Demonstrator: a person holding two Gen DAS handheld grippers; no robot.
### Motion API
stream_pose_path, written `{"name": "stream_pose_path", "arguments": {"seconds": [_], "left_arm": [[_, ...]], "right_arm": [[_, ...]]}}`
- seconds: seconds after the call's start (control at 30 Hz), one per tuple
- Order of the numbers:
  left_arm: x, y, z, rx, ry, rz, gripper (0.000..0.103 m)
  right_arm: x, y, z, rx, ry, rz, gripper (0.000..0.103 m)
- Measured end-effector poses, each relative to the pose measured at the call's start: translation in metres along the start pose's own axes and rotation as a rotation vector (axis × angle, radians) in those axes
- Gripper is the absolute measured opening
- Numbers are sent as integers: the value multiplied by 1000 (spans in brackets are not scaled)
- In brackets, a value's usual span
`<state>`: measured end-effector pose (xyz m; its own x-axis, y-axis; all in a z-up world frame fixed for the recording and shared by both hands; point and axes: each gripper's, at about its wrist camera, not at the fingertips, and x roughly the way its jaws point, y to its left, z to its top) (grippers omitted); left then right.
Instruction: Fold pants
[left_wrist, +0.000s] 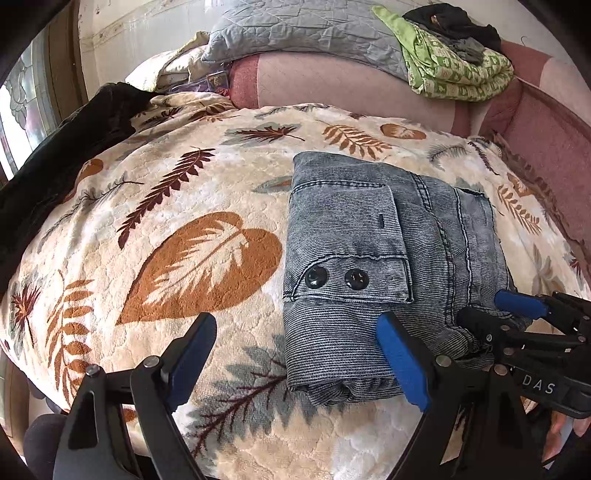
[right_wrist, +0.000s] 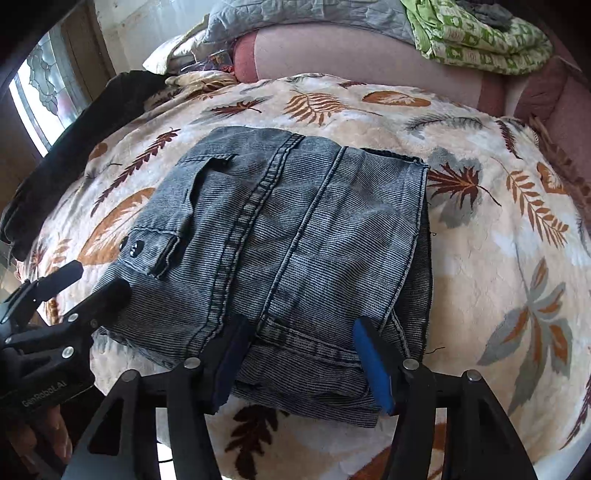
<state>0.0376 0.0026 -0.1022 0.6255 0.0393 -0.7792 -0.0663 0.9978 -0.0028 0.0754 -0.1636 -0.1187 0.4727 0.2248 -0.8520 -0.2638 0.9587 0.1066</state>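
Your left gripper (left_wrist: 295, 360) hangs wide open at the near left corner of the pants (left_wrist: 384, 266), gripping nothing. Your right gripper (right_wrist: 299, 363) is open too, its pads apart over the near edge, clamping no cloth. Folded into a compact grey block, pocket flap up, the pants lie on the leaf-print blanket (left_wrist: 166, 206).

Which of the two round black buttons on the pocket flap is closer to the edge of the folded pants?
The left button. It sits beside the flap's outer corner; the other button is further in, toward the seam.
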Motion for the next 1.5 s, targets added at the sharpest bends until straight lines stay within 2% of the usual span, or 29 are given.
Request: {"name": "stream_pose_path", "arguments": {"seconds": [0.07, 0.23, 0.27, 0.3, 0.37, 0.43, 0.47, 0.53, 0.6, 0.67, 0.77, 0.83, 0.9, 0.93, 1.0, 1.1, 1.17, 1.2, 1.23, 1.3, 1.4, 1.43, 1.5], "left_arm": [[-1, -1, 0, 1, 0, 9, 89], [-1, -3, -1, 5, 1, 23, 89], [-1, -3, -1, 4, 2, 27, 89], [0, -4, -1, 4, 1, 31, 89], [1, -6, -1, 10, 8, 35, 90], [-1, -6, 1, 12, 11, 34, 89], [-3, -3, 3, 4, 10, 14, 89], [-11, 7, 11, -37, -11, -50, 89], [-16, 24, 22, -89, -39, -109, 89], [-8, 47, 37, -186, -25, -146, 89], [30, 72, 56, -310, 109, -292, 89], [60, 74, 60, -333, 210, -368, 89], [80, 72, 61, -350, 261, -423, 89], [87, 69, 60, -356, 282, -445, 89], [89, 65, 63, -348, 271, -447, 89], [92, 57, 65, -319, 280, -479, 89], [94, 50, 66, -274, 274, -457, 89], [94, 45, 66, -255, 271, -444, 89], [93, 41, 65, -241, 271, -447, 77], [95, 33, 64, -215, 304, -454, 49], [89, 24, 66, -158, 282, -406, 40], [87, 26, 66, -158, 277, -410, 32], [81, 30, 69, -167, 264, -427, 27]], "right_arm": [[-6, -5, 1, 36, -2, 24, 63], [-38, -27, -13, 125, -129, 50, 64], [-37, -32, -16, 143, -132, 47, 65], [-29, -36, -18, 150, -107, 47, 70], [-10, -41, -24, 140, -29, 54, 73], [-15, -43, -26, 159, -66, 78, 74], [-21, -47, -26, 182, -82, 108, 74], [-36, -66, -25, 280, -142, 222, 74], [-44, -92, -20, 387, -152, 343, 75], [-45, -114, -10, 440, -118, 386, 75], [-32, -134, 11, 435, -57, 395, 75], [-11, -142, 24, 451, 24, 463, 75], [15, -143, 34, 473, 123, 554, 75], [25, -141, 36, 478, 149, 549, 75], [43, -138, 41, 480, 209, 442, 75], [50, -135, 37, 515, 207, 476, 75], [56, -129, 38, 509, 213, 467, 76], [57, -127, 40, 521, 208, 493, 75], [58, -122, 41, 514, 213, 531, 67], [61, -109, 44, 475, 233, 509, 52], [59, -104, 46, 467, 227, 499, 33], [56, -102, 47, 460, 217, 496, 29], [44, -96, 51, 423, 187, 477, 26]]}}
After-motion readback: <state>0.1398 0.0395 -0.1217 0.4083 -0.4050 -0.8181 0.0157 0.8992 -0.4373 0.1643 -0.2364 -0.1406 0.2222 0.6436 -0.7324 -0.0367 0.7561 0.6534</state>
